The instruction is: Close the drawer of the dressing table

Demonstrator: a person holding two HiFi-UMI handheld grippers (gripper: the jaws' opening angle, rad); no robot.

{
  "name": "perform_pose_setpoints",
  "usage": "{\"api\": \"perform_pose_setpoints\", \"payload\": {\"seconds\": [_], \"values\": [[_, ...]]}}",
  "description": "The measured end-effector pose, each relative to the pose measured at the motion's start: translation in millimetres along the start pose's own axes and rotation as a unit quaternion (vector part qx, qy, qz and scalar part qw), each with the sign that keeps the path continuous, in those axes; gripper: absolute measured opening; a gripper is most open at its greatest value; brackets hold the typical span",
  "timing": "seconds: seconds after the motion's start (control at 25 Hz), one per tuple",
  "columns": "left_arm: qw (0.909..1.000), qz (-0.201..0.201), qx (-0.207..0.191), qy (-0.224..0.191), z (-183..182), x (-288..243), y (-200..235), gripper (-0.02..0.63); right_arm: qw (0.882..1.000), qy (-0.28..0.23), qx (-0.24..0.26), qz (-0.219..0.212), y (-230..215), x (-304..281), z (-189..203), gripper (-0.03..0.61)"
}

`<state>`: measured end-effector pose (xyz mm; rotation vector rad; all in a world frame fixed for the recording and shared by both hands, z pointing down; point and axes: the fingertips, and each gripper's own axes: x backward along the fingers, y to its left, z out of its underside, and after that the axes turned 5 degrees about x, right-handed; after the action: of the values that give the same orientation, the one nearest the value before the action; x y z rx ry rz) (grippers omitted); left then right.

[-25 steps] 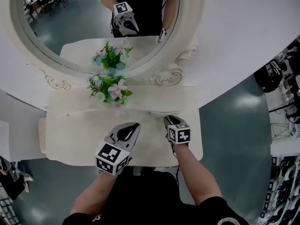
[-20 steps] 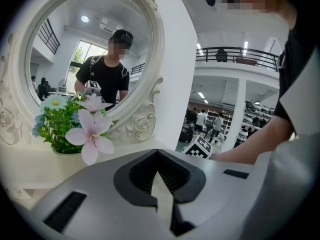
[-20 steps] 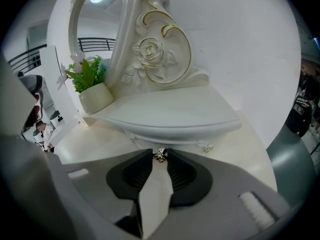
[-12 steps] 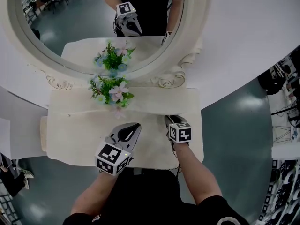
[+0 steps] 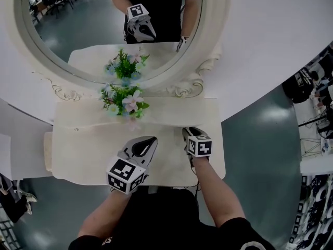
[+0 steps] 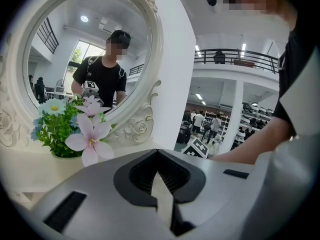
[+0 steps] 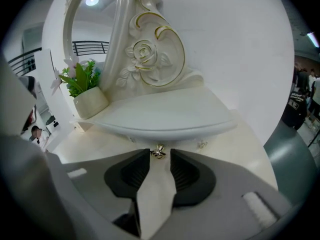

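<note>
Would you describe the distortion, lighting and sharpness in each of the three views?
Head view: fisheye bends the mirror frame, light even. Left gripper view: flowers sharp, corners vignetted black. Right gripper view: soft light, drawer knob crisp, corners black.

We can read no lettering, number, brand or sign in any view; any print in the background is far too small.

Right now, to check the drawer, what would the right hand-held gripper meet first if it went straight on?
The small gold knob, right at the tips of the right hand-held gripper, between its opening jaws; likely untouched, though depth is unclear.
</note>
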<state>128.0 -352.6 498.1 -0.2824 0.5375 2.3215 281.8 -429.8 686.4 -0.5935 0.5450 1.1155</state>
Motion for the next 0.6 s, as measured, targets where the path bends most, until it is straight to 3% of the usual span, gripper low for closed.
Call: {"api": "perform_pose_setpoints", "payload": {"seconds": [0.28,0.6], "values": [[0.9995,0.026,-0.015,-0.011,-5.3,16.1,-0.2,0.005,0.998,-0.058,-0.028,0.021,8.7,56.2,-3.3,0.121],[0.9966,0.072,-0.032,-0.024,-10.6,42.4,-4.0,0.005,0.989,-0.135,-0.025,0.052,46.8,133.4,-21.0,0.087]]}}
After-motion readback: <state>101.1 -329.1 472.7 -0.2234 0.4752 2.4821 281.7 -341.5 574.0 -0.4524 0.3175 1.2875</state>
